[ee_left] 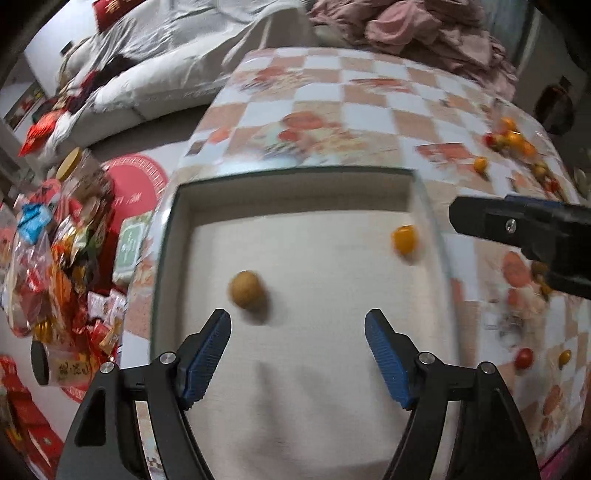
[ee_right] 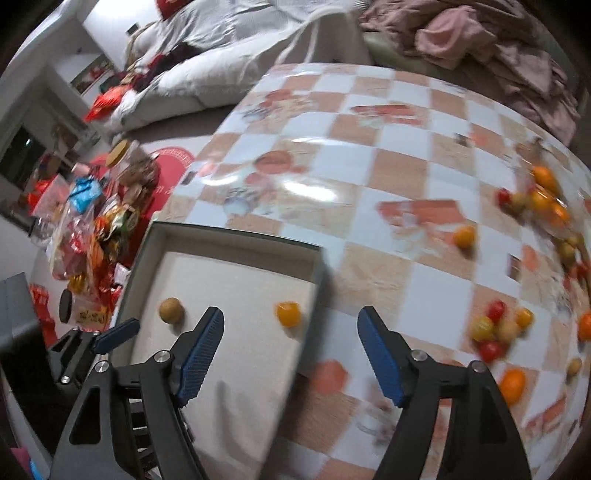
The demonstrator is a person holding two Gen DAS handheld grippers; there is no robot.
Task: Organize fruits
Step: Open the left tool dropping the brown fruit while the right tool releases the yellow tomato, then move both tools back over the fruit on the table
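A shallow white-lined box (ee_left: 295, 173) sits on the checked table. In it lie a brown round fruit (ee_left: 247, 291) and a yellow fruit (ee_left: 405, 239) near its right wall. My left gripper (ee_left: 297, 315) hangs open above the box floor, nothing between its blue pads. In the right wrist view my right gripper (ee_right: 290, 314) is open and empty over the box's right wall (ee_right: 321, 266), with the yellow fruit (ee_right: 288, 313) and brown fruit (ee_right: 170, 310) below. Part of the right gripper (ee_left: 480, 218) shows at the right of the left wrist view. The left gripper (ee_right: 114, 334) shows at the lower left.
Loose small fruits, red, yellow and orange, lie in clusters on the table's right side (ee_right: 495, 332) (ee_right: 535, 195), with an orange one (ee_right: 513, 384) nearer. Snack packets (ee_left: 55, 258) crowd the floor at left. A white-covered sofa (ee_left: 166, 74) and pink clothes (ee_left: 424, 33) stand beyond the table.
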